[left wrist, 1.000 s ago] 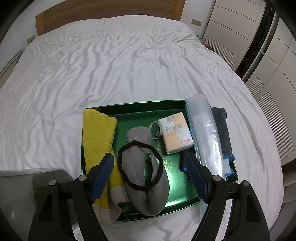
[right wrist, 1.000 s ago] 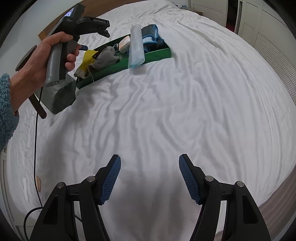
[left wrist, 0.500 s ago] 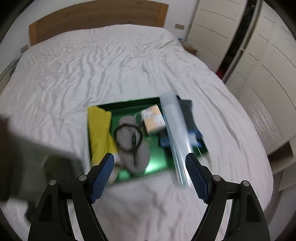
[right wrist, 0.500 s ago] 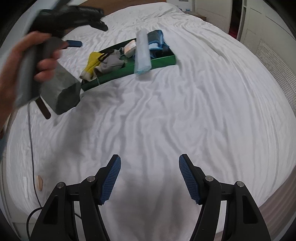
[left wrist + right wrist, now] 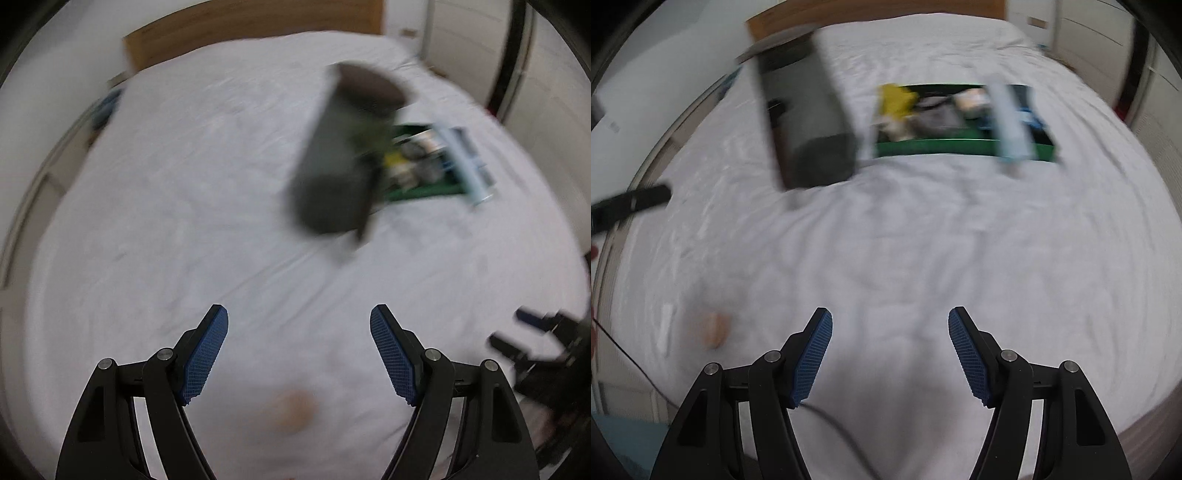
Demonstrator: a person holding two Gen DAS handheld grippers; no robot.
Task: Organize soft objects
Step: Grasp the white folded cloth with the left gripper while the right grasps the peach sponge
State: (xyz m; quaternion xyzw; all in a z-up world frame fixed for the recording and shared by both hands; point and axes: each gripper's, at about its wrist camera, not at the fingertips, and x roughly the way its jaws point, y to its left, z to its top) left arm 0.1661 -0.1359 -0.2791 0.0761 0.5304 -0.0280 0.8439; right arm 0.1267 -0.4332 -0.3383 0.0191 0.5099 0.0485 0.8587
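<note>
Bed [image 5: 184, 221] fills view now, green tray [image 5: 424, 192] farther off vs earlier.

The green tray [image 5: 960, 148] sits far off on the bed, stuffed with a yellow cloth [image 5: 895, 98], grey pouch [image 5: 938, 114] and a clear tube [image 5: 1008, 122] poking over its near edge.

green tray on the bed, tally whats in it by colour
yellow: 1, cloth
grey: 1, soft item
pale translucent: 1, long sleeve lying over the green tray's front wall
blue-edged: 1, cloth
pale packet: 1, blurred
total: 5
</note>
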